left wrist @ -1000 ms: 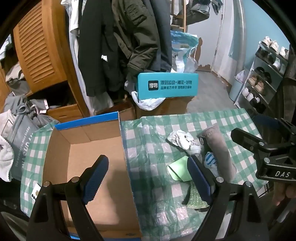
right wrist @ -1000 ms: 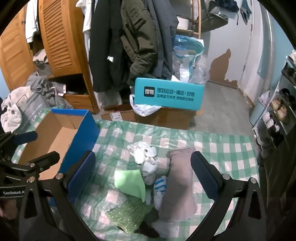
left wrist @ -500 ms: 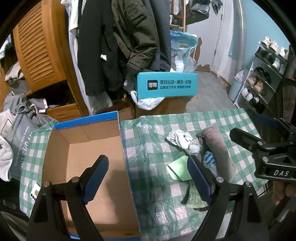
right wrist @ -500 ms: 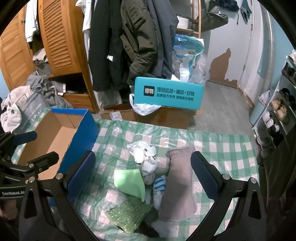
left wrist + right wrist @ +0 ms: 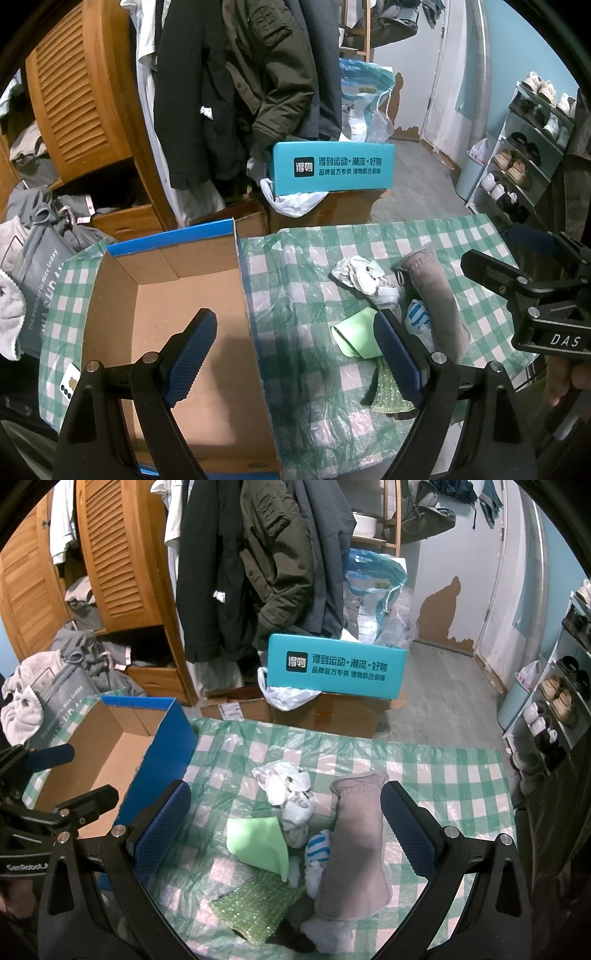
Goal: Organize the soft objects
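Observation:
A pile of soft things lies on the green checked table cover [image 5: 443, 775]: a long grey-pink sock [image 5: 354, 845], a light green cloth [image 5: 258, 842], crumpled white cloth [image 5: 284, 782], a blue-striped white sock [image 5: 317, 853] and a sparkly green pad [image 5: 258, 904]. An open cardboard box [image 5: 177, 325] with blue sides stands at the left. My left gripper [image 5: 295, 350] is open and empty, straddling the box's right wall. My right gripper [image 5: 284, 827] is open and empty above the pile. The pile also shows in the left wrist view [image 5: 432, 295].
A teal shoe box [image 5: 336, 668] sits on cartons beyond the table's far edge. Coats [image 5: 258, 554] hang behind, next to a wooden wardrobe [image 5: 110, 554]. A shoe rack [image 5: 524, 147] stands at the right. Grey clothes and a bag [image 5: 55, 686] lie at the left.

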Motion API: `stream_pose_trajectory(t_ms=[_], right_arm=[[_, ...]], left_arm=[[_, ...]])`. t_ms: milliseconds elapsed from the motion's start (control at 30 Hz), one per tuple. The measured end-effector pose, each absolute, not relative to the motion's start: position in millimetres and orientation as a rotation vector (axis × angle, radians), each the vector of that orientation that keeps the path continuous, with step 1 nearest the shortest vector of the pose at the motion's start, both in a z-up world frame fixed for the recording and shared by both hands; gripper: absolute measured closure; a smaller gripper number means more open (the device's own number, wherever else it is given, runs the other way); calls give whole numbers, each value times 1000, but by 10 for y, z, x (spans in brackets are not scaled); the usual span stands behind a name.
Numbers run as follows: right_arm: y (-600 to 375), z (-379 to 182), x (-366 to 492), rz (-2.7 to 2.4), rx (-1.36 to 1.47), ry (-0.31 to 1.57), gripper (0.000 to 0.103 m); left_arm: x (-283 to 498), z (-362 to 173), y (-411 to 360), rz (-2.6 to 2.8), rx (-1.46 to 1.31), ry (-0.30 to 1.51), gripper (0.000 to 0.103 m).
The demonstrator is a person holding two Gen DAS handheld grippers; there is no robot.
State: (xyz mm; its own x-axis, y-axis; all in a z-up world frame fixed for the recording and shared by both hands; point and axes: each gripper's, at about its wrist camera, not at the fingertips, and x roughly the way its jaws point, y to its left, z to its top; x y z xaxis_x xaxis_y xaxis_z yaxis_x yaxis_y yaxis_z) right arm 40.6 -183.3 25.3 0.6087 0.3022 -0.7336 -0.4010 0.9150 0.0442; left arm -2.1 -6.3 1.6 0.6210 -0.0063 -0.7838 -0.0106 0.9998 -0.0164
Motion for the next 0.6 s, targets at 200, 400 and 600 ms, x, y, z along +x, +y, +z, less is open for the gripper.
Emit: stream_pose_trajectory(t_ms=[200,400,600], right_arm=[[-1826,249,409,408,-129,821,2],[-1835,248,414,406,-129,822,2],[-1846,249,418,405,-129,822,2]], left_arm=[[-27,17,-71,3,-20,901,15],[-26,16,-70,3,-20,902,15],[-24,16,-68,3,-21,903,15]])
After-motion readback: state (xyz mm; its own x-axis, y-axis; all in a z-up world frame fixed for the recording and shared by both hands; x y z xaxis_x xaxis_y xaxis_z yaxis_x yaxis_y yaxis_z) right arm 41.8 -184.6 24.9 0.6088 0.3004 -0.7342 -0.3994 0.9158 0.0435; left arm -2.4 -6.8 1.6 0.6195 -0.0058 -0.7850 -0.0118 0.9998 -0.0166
